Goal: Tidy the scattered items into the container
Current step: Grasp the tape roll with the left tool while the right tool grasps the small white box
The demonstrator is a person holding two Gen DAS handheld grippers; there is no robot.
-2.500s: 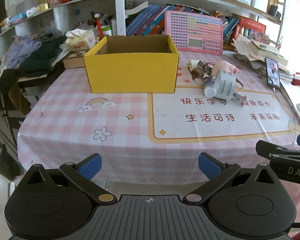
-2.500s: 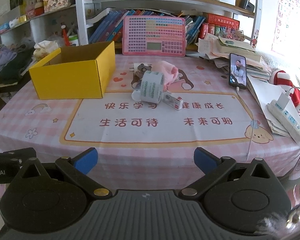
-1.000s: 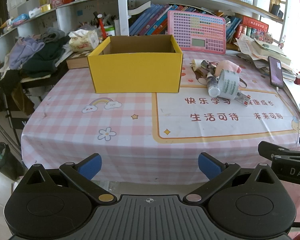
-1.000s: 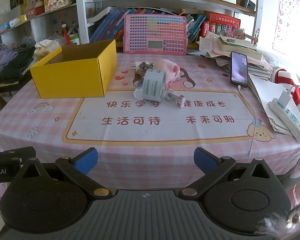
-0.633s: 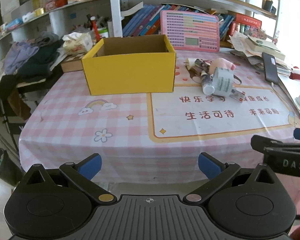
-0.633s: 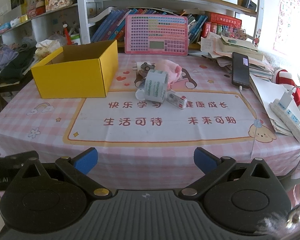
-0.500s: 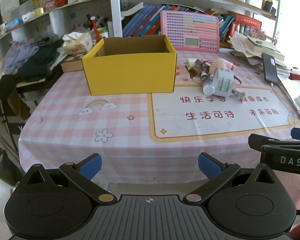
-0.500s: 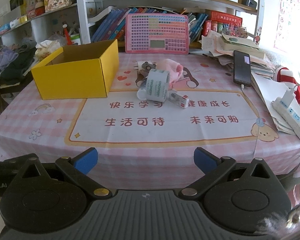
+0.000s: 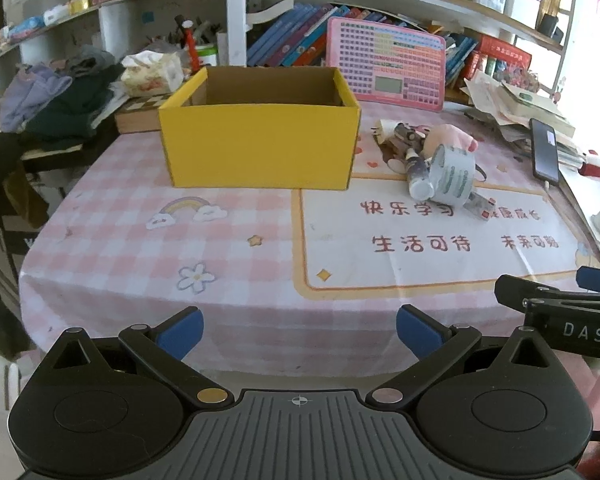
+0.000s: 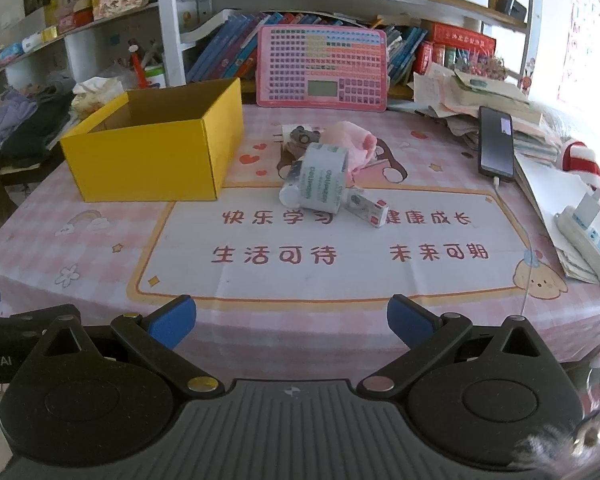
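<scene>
Both claws had kept back off the near edge of the tabletop (image 10: pixel 260 320) since the earlier frames, with only slight camera drift, and the scattered items lay untouched: a tape roll (image 10: pixel 324 178), a small bottle (image 9: pixel 418 176), a little white box (image 10: pixel 366 205) and a pink soft toy (image 10: pixel 350 140) clustered just right of the yellow box (image 9: pixel 260 148). Left claw (image 9: pixel 300 326) and right claw (image 10: pixel 291 316) were each spread wide and held nothing. Only the right wrist view showed the white power strip (image 10: pixel 590 236) at the far right, while the left view alone showed the heap of clothes (image 9: pixel 48 96) to the left.
</scene>
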